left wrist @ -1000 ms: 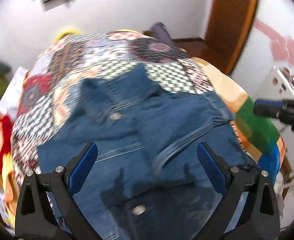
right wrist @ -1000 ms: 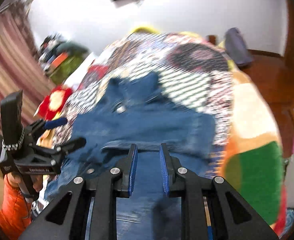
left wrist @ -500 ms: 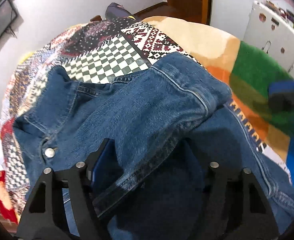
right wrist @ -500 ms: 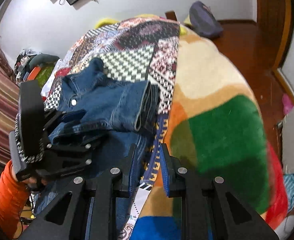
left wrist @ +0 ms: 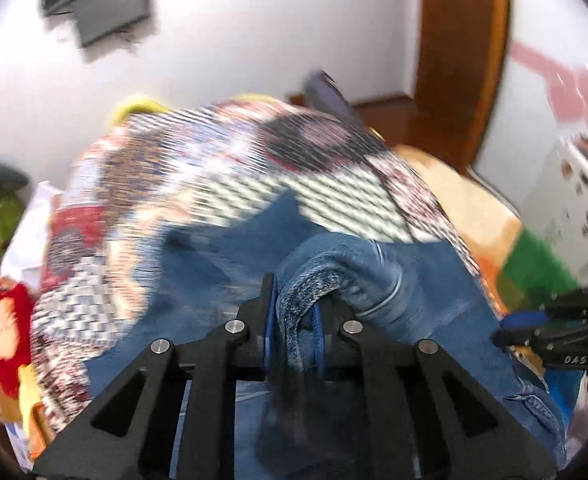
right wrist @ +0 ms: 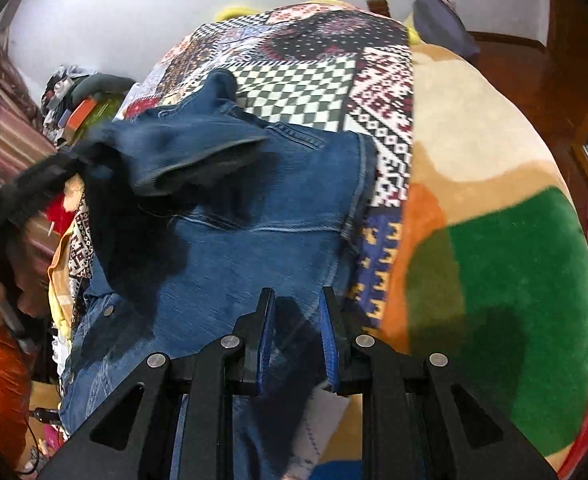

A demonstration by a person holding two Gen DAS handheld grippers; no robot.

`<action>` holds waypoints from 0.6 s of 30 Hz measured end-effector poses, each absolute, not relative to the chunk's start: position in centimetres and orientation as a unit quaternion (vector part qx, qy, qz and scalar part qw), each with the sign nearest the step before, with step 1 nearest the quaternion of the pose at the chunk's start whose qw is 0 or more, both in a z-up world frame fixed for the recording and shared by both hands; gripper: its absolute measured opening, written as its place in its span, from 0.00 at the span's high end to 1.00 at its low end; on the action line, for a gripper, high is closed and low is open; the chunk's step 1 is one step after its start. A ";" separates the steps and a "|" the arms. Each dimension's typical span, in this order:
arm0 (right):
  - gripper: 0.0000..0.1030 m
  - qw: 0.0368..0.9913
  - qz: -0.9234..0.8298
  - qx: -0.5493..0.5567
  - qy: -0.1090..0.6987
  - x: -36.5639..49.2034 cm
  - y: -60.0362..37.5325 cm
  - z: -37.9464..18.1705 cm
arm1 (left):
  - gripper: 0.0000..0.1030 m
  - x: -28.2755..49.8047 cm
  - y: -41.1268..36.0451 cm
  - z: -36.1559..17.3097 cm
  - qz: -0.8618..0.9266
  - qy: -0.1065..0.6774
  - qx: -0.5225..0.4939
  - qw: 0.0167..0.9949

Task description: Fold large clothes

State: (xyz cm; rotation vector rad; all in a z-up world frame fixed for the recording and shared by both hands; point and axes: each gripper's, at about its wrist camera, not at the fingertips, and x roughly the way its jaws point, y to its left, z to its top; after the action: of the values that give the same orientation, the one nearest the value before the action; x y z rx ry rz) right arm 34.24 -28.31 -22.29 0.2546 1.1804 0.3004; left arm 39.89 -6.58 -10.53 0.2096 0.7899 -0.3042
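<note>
Two layers of thick denim jacket (left wrist: 422,292) bunch between the left gripper (left wrist: 294,320) as its jaws close; heavy, limp cloth, best pinched at a hem. The jacket lies on the patchwork bedspread (left wrist: 222,176).

Right wrist view: the right gripper (right wrist: 297,334) hovers nearly shut and empty above the jacket; blanket (right wrist: 494,240) beside.
</note>
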 end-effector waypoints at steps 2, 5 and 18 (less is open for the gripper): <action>0.82 0.810 0.139 0.111 0.559 34.5 -27.7 -22.6 | 0.87 39.3 -3.4 -9.5 -0.104 0.364 0.096 0.921; 0.82 0.810 0.130 0.106 0.562 34.5 -26.9 -23.3 | 0.88 38.6 0.9 -9.8 -0.066 0.365 0.085 0.925; 0.81 0.811 0.083 0.059 0.576 33.2 -25.6 -24.7 | 0.78 34.1 11.8 -23.1 -0.059 0.507 -0.072 0.857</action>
State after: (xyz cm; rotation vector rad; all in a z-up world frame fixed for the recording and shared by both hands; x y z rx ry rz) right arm 33.24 -25.55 -24.66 0.1255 1.2317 0.1770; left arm 34.09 11.80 -23.08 -0.1515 1.0659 -0.1234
